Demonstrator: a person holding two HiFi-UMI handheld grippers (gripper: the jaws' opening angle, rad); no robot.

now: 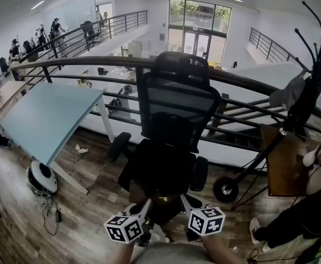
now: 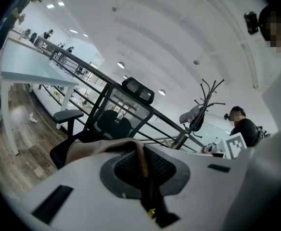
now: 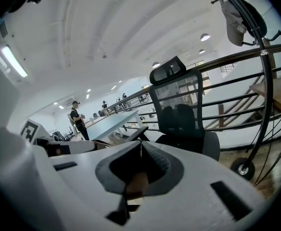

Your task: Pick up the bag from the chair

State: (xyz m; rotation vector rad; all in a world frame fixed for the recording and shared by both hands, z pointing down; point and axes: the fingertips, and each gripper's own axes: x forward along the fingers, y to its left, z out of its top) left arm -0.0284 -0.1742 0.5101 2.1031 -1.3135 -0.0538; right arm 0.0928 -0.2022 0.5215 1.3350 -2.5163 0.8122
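Note:
A black mesh office chair faces me in the head view. Just in front of its seat, low in the picture, a dark tan bag hangs between my two grippers, mostly hidden by them. My left gripper is shut on the bag's brown strap; tan bag fabric bulges to the left of its jaws. On the other side, my right gripper is shut on a tan piece of the bag, pinched between its closed jaws. The chair stands beyond both grippers.
A curved metal railing runs behind the chair. A light blue table stands at left with a round white device on the floor beneath. At right are a black coat rack, a wooden desk and a person's legs.

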